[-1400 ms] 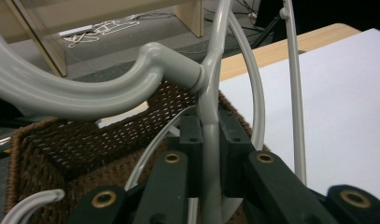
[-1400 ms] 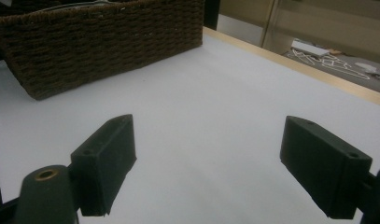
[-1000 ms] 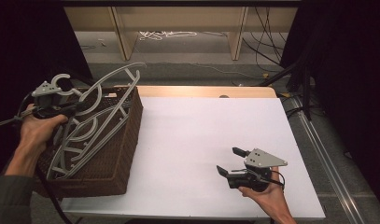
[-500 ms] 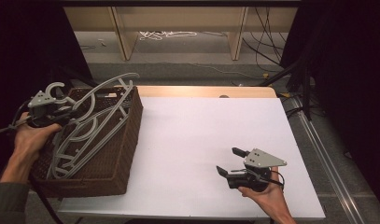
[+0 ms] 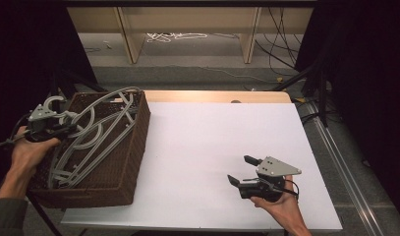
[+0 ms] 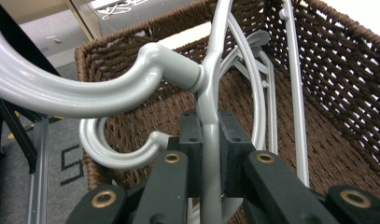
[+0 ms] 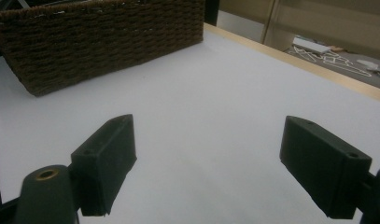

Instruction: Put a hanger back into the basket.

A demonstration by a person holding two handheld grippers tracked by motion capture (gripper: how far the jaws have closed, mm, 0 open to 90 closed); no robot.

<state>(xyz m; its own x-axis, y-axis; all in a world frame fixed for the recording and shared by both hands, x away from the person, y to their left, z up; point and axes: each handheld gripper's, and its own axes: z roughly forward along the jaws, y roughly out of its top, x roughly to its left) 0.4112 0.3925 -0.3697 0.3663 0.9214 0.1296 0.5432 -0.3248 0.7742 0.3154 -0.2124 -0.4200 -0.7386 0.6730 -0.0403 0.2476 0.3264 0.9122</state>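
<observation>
A brown wicker basket (image 5: 120, 162) sits on the left part of a white table (image 5: 212, 147), with several grey plastic hangers (image 5: 97, 135) piled inside it, their hooks toward the far left corner and their long bars slanting across the opening. The left gripper (image 5: 55, 129) is at the basket's left rim, held by the person's left hand (image 5: 28, 152), and its jaws are closed on the neck of one hanger. In the left gripper view that hanger's grey stem (image 6: 210, 154) runs straight up between the two black pads (image 6: 191, 140), which press on it from both sides, and its hook (image 6: 71, 88) curls off to the left above the basket's woven wall (image 6: 346, 70). A second hook (image 6: 113, 149) shows lower down just beside the pads, and more hanger bars lean against the inside of the basket. The right gripper (image 5: 242, 172) rests well apart from the basket, over the bare near-right part of the table, in the person's right hand (image 5: 281, 204), with a grey three-cornered plate (image 5: 277, 167) on top. Its jaws stand wide open with nothing between them; the right gripper view shows the two black pads (image 7: 108, 154) spread far apart above the white tabletop (image 7: 215, 121), with the basket's side (image 7: 103, 42) in the distance and the table's wooden edge (image 7: 290, 58) beyond.
</observation>
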